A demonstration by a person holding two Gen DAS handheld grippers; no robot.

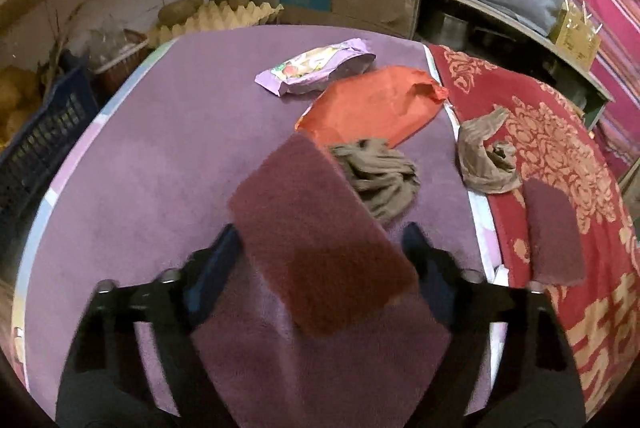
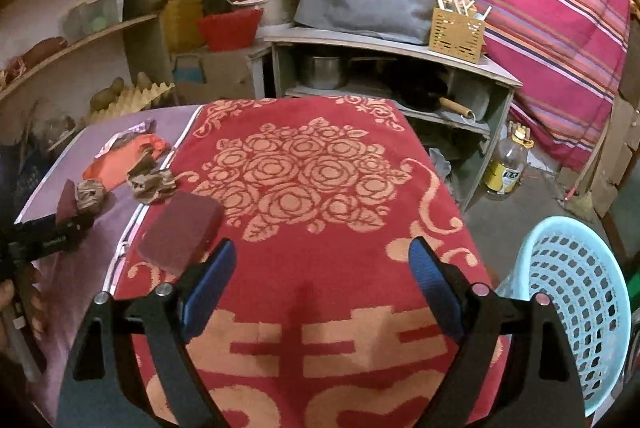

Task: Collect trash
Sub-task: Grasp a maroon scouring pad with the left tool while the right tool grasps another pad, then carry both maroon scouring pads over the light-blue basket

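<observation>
Bed: purple blanket [image 1: 160,168] | blue basket [image 2: 576,308] contents unseen | our left gripper [image 1: 324,252] spread around maroon pad [image 1: 320,240], grip unclear | right gripper [image 2: 320,268] wide, empty

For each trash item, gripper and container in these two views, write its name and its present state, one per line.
left gripper: jaws around a maroon pad, grip unclear
right gripper: open, empty
second maroon pad: lying flat on red cloth
orange wrapper: flat, crumpled
purple snack packet: torn open, lying flat
two tan stockings: bunched up
blue basket: upright

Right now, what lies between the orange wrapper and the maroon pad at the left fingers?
A crumpled brown stocking, seen in the left wrist view.
</observation>
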